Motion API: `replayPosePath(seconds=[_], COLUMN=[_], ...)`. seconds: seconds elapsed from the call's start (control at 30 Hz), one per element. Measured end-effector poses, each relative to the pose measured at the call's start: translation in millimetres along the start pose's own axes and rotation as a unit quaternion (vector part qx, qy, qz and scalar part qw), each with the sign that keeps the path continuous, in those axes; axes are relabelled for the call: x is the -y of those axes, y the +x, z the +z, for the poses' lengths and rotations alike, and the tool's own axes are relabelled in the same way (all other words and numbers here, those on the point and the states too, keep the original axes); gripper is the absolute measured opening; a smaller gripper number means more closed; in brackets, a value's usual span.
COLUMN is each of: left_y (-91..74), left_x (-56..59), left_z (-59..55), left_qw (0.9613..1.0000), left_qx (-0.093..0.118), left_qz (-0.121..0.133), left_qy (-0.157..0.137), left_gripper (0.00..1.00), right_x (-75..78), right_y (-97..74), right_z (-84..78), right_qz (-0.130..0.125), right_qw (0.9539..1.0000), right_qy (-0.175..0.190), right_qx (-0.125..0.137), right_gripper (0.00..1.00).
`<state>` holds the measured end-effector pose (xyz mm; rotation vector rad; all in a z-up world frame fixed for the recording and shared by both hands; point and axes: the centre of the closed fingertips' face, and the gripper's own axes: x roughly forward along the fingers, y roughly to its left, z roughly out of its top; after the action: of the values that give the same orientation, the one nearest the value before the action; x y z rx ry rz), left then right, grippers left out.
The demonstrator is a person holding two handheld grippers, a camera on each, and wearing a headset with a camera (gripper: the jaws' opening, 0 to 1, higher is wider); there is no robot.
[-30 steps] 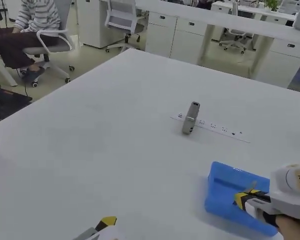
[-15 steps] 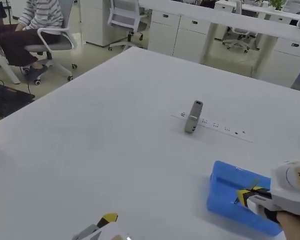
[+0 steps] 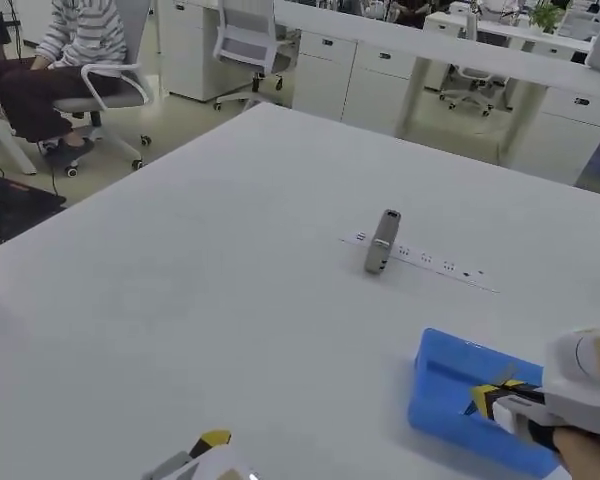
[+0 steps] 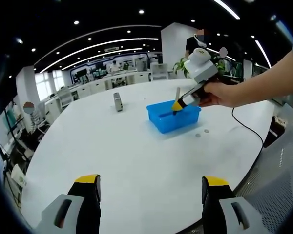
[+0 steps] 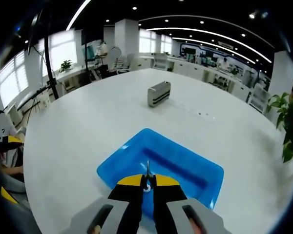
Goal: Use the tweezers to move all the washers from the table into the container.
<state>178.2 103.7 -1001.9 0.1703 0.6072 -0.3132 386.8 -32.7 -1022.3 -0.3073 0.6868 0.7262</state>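
Right gripper (image 5: pixel 146 181) pinching the tweezers (image 5: pixel 147 170), tips over the blue container (image 5: pixel 118 163). Left gripper (image 4: pixel 151 181) spread wide, holding nothing. Two washers (image 4: pixel 198 135) on the table (image 4: pixel 136 161) beside container. Risk: thin tweezers twisting in the grip, flicking a flat washer away

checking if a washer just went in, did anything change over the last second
Nothing visibly moved, and nothing was taken hold of or let go; only the head camera shifted a little. The right gripper stays shut on the tweezers over the blue container. The left gripper stays open, low near the table edge. The grey device lies where it was.
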Motion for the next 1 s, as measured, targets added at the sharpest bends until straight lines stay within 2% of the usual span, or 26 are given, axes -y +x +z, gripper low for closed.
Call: replayPosePath(seconds=[0.17, 0.47, 0.7, 0.87, 1.0], left_y=[-1.1, -2.4, -2.9, -3.3, -3.3], left_x=[-0.1, 1.2, -0.2, 0.7, 0.3], left_z=[2.2, 3.0, 2.1, 2.9, 2.5], left_qw=[1.0, 0.9999, 0.9999, 0.9999, 0.9999], left_qx=[0.006, 0.009, 0.008, 0.01, 0.01], left_qz=[0.0, -0.003, 0.0, -0.002, 0.0], left_qy=[-0.002, -0.002, -0.009, -0.008, -0.008], left_gripper=[0.87, 0.87, 0.86, 0.85, 0.85], right_x=[-3.5, -14.5, -12.7, -13.4, -17.3], right_y=[-15.9, -61.0, -84.8, -92.0, -90.8], right_z=[6.6, 13.2, 3.9, -6.4, -19.7], right_qz=[0.004, -0.004, -0.024, -0.027, -0.026], right_qw=[0.9997, 0.9973, 0.9959, 0.9952, 0.9955], right_qy=[0.015, 0.036, 0.044, 0.058, 0.064], right_qx=[0.019, 0.064, 0.075, 0.075, 0.065], right_gripper=[0.03, 0.02, 0.02, 0.03, 0.03])
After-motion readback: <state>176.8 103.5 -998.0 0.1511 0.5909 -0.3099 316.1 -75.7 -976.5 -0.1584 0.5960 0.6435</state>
